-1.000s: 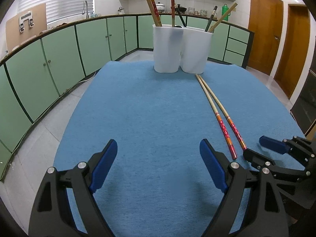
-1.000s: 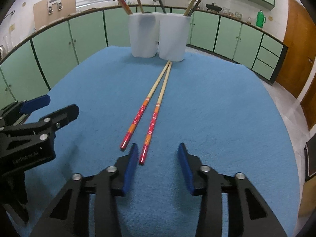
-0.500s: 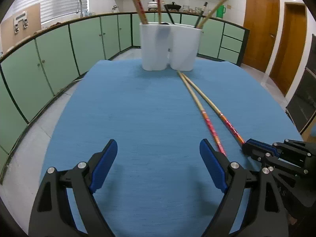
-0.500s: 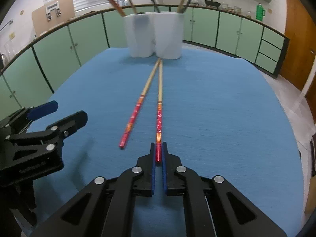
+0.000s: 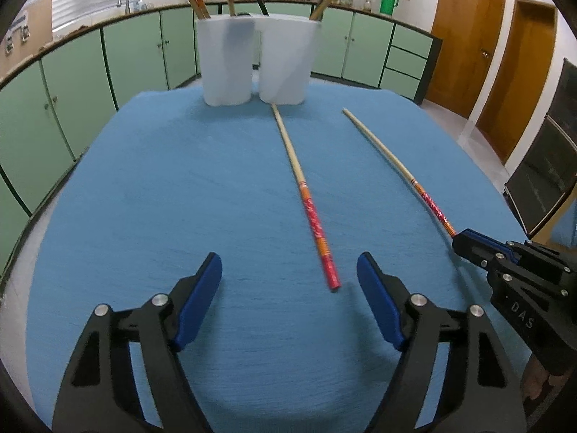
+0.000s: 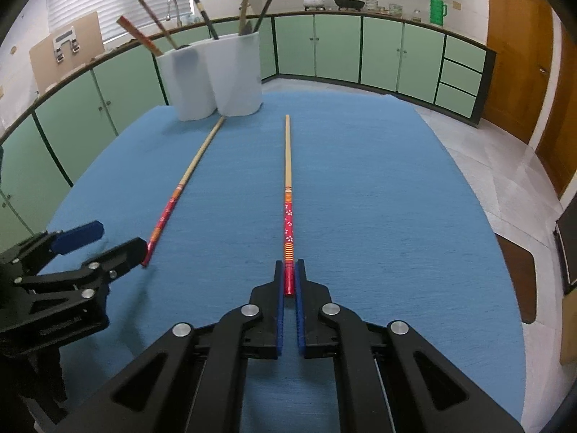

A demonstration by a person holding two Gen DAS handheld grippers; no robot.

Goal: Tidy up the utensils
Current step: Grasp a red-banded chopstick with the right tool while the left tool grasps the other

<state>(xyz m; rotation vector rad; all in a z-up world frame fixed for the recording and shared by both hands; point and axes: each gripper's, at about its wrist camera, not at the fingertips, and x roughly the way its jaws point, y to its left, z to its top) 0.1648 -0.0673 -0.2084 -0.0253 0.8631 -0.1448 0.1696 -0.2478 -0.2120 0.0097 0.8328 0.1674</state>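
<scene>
Nearest the right wrist camera, the right gripper (image 6: 289,281) was clamped on the red end of one chopstick (image 6: 287,195); its jaws stood almost together with only the stick between them. That held chopstick pointed straight away over the blue cloth (image 6: 378,198) of the bench, its pale tip ending short of the holder. Whether it rested on the cloth or was raised slightly could not be told.

Nearest the left wrist camera, the left gripper (image 5: 288,285) was empty. Its jaws stood wide but had just been closing a little, and nothing lay between the pads. The red end of the second chopstick (image 5: 306,195) lay on the cloth just ahead of the gap, toward the right-hand pad. This stick ran away across the cloth, and its pale tip reached the foot of the holder.

At the far edge of the bench stood the white holder (image 5: 258,63), made of two joined cups. Several chopsticks and other long utensils stood in both cups already.

Judged from this layout, the task was well advanced but not finished. One loose stick was gripped and not yet delivered. The other was untouched, with the left gripper lined up to take it. Both remained to be lifted and dropped into the holder.
</scene>
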